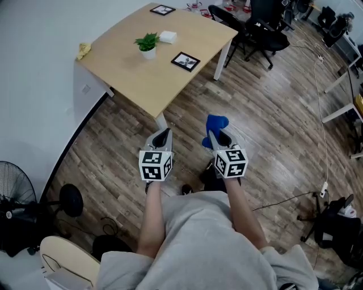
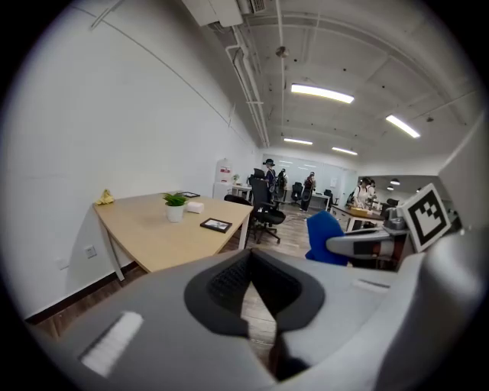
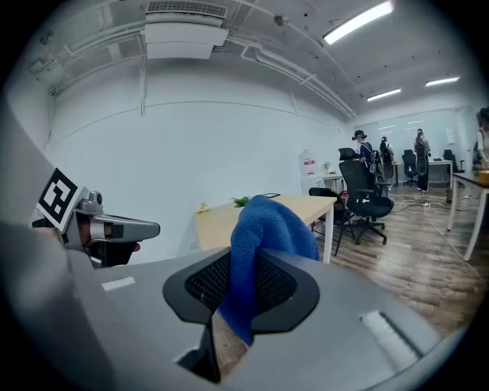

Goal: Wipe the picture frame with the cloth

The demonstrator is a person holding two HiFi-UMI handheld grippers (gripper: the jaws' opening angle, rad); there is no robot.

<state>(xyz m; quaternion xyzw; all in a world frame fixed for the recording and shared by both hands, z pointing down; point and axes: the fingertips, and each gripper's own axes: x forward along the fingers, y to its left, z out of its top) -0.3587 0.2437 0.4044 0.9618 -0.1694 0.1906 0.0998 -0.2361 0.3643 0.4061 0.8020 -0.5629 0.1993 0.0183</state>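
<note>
**Right gripper clamped on the cloth, picture frame well away on the surface**

Right gripper (image 1: 214, 133) has its jaws closed on a blue cloth (image 1: 216, 122). The cloth is pinched between the pads and bunches up above the tips. Left gripper (image 1: 164, 132) is held beside it at about the same height, with its jaws closed together and nothing between them. Both are held out in front of the person, over the floor and well apart from the surface.

Wood-plank floor (image 1: 272, 130) fills most of the head view. A light wooden surface (image 1: 142, 82) on white legs stands against the white wall (image 1: 39, 85), ahead of the grippers. Black office chairs (image 1: 258, 28) sit near its far right corner, and a black fan (image 1: 11, 187) stands on the floor at the left.

On the surface, a potted plant (image 1: 147, 45) in a white pot stands near the middle, with a small white box (image 1: 168, 37) just beside it. The picture frame (image 1: 185, 61), dark-edged, lies flat near the right edge of the surface, close to the plant but not touching it. A second frame (image 1: 163, 9) lies flat at the far corner. A small yellow object (image 1: 83, 50) rests at the left corner by the wall; what it is cannot be made out.
</note>
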